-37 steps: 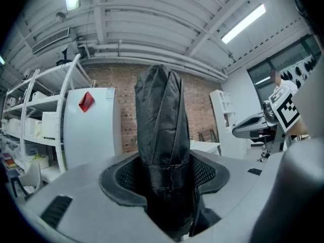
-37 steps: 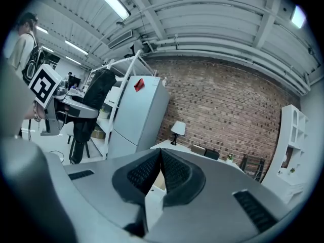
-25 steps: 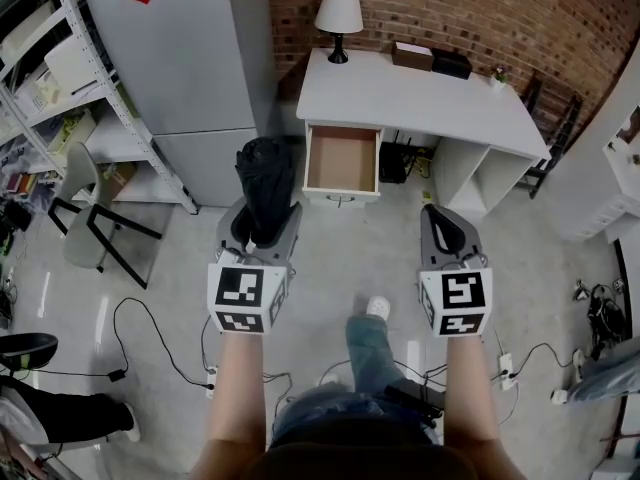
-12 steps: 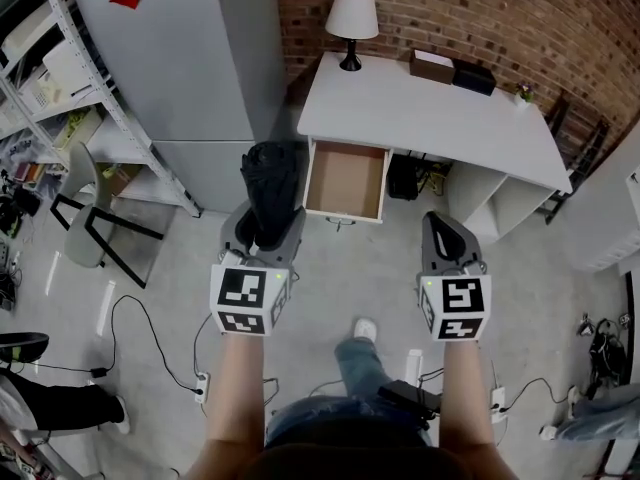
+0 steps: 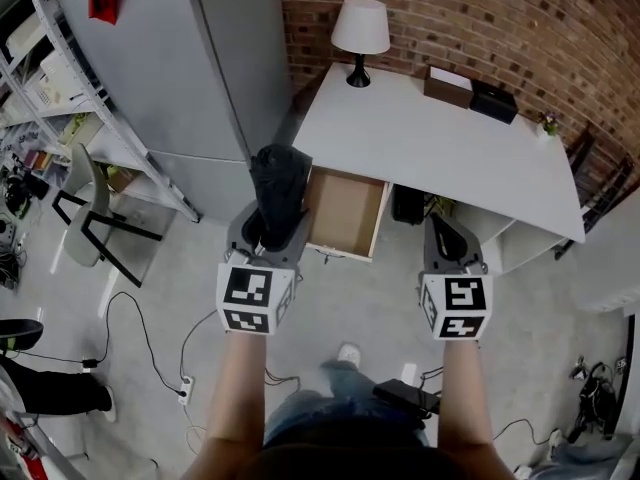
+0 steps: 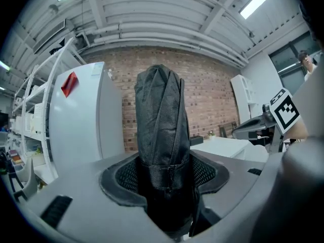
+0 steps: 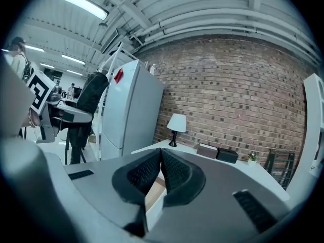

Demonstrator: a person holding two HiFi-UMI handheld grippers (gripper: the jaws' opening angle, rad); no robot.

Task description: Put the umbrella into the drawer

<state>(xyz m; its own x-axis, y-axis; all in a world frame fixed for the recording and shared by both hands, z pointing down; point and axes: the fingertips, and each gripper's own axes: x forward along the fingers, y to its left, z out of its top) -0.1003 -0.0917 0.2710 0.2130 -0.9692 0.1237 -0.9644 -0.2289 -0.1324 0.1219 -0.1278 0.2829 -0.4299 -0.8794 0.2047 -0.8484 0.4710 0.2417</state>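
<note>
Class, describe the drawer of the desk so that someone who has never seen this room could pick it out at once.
Find the brick wall and the white desk standing against it. Under the end of the desk where the lamp stands is the drawer, pulled open. It alone shows a brown inside, unlike the white desk top above and the grey cabinet beside it.
</note>
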